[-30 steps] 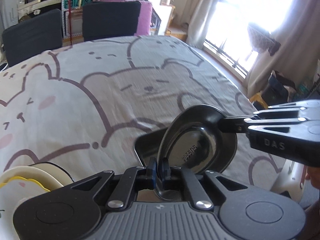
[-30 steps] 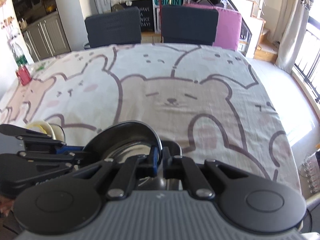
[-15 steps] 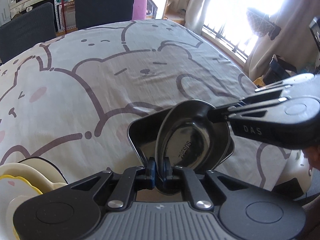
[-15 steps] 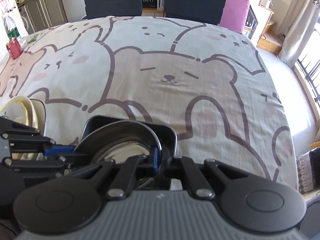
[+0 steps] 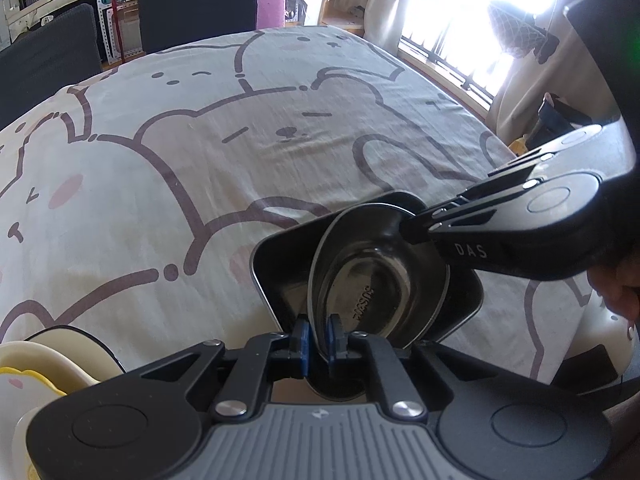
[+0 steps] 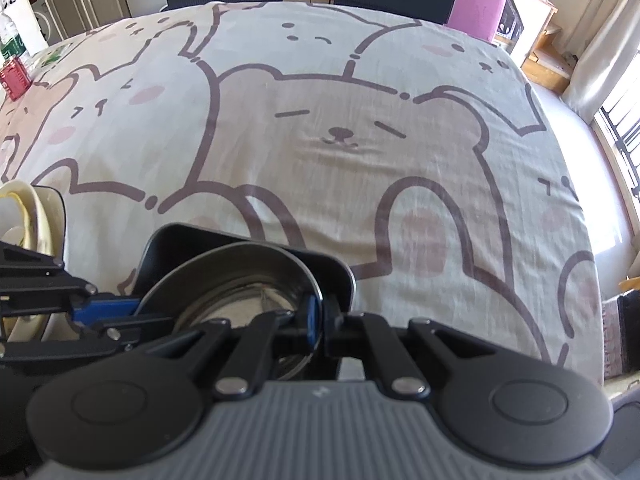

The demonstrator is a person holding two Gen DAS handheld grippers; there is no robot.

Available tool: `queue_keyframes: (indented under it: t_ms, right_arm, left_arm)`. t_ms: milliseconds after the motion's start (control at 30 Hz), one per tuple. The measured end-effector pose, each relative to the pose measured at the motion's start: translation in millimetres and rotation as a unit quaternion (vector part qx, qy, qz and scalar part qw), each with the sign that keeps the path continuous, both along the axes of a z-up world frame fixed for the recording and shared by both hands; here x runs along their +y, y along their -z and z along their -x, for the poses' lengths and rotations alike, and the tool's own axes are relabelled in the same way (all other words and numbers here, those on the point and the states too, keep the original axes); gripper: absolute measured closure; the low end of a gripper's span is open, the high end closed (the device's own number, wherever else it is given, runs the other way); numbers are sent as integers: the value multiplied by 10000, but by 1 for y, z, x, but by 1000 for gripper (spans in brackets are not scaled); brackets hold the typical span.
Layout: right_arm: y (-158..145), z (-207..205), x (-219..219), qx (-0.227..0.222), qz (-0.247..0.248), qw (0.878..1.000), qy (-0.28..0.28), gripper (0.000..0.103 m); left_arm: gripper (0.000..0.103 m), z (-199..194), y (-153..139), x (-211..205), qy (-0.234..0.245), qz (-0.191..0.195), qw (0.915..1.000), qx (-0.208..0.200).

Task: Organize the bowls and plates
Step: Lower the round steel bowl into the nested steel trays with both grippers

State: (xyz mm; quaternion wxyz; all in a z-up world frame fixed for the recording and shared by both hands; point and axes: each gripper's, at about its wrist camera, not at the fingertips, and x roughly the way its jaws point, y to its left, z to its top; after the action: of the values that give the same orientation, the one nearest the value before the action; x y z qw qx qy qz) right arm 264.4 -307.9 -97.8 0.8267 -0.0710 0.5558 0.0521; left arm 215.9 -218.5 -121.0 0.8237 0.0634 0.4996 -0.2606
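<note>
Bear-print tablecloth [image 5: 248, 152], one steel bowl [image 5: 376, 280] – two claws, left claw [image 5: 318, 342] and right claw [image 6: 319, 322], clamping its rim

Table w/ bear-print cloth [image 6: 360, 152]: black tray [image 5: 272, 276], cream plates [image 5: 48, 360], red can [image 6: 14, 76].

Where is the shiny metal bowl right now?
Both grippers pinch the steel bowl by opposite rims, low over the black square dish near the table's front edge.

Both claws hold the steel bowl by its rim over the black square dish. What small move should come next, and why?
Probably lower it a little more. The steel bowl hangs tilted inside the black dish, pinched by the left claw and the right claw; whether it already rests there I cannot tell.
</note>
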Motion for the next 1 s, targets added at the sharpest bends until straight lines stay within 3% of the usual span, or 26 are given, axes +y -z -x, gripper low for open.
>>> queue_keyframes:
  t_ms: [267, 400, 633, 733, 867, 1000]
  right_arm:
    - [7, -7, 4, 53, 94, 9999, -80, 96]
    - [8, -9, 4, 41, 56, 10000, -55, 95]
    - [8, -8, 3, 39, -12, 10000, -31, 90]
    - [1, -5, -1, -45, -193, 9998, 2, 87]
    - [-11, 1, -7, -195, -455, 9988, 66, 76]
    - [-20, 8, -13, -333, -637, 9973, 145, 71]
  left_arm:
    - [92, -2, 0, -1, 73, -6, 9999, 76]
    - [90, 2, -4, -4, 222, -123, 9996, -138]
    - [90, 0, -8, -1, 192, 8, 9998, -54]
    - [82, 0, -13, 1, 168, 66, 9998, -83]
    - [79, 0, -23, 5, 122, 238, 9996, -133]
    - [71, -1, -31, 10, 39, 344, 9992, -192]
